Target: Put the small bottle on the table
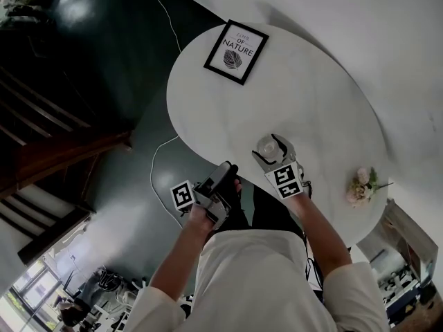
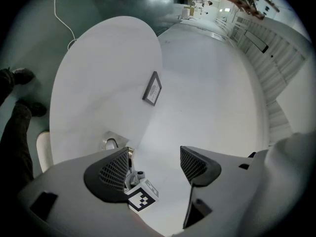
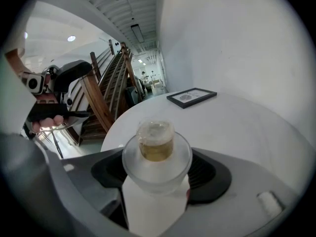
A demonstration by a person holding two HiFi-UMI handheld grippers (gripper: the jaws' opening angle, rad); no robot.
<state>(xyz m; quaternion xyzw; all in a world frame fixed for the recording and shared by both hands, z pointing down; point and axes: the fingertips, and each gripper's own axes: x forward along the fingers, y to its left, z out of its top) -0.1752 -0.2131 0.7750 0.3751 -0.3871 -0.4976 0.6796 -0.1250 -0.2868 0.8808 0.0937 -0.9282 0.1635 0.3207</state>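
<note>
The small bottle (image 3: 156, 147) has a white body, a clear domed shoulder and a yellowish cap. My right gripper (image 3: 158, 171) is shut on it, one jaw against each side of the body. In the head view the bottle (image 1: 266, 146) and the right gripper (image 1: 271, 151) are over the near part of the round white table (image 1: 318, 102); I cannot tell whether the bottle touches the top. My left gripper (image 1: 225, 173) is just off the table's near edge, and in its own view the left gripper (image 2: 153, 164) is open with nothing between its jaws.
A black-framed leaf print (image 1: 236, 51) lies at the table's far side, seen small as the frame (image 2: 152, 88) in the left gripper view. A pink flower sprig (image 1: 361, 185) lies at the right edge. A white cable (image 1: 154, 164) runs over the dark floor. A wooden staircase (image 3: 106, 95) stands beyond.
</note>
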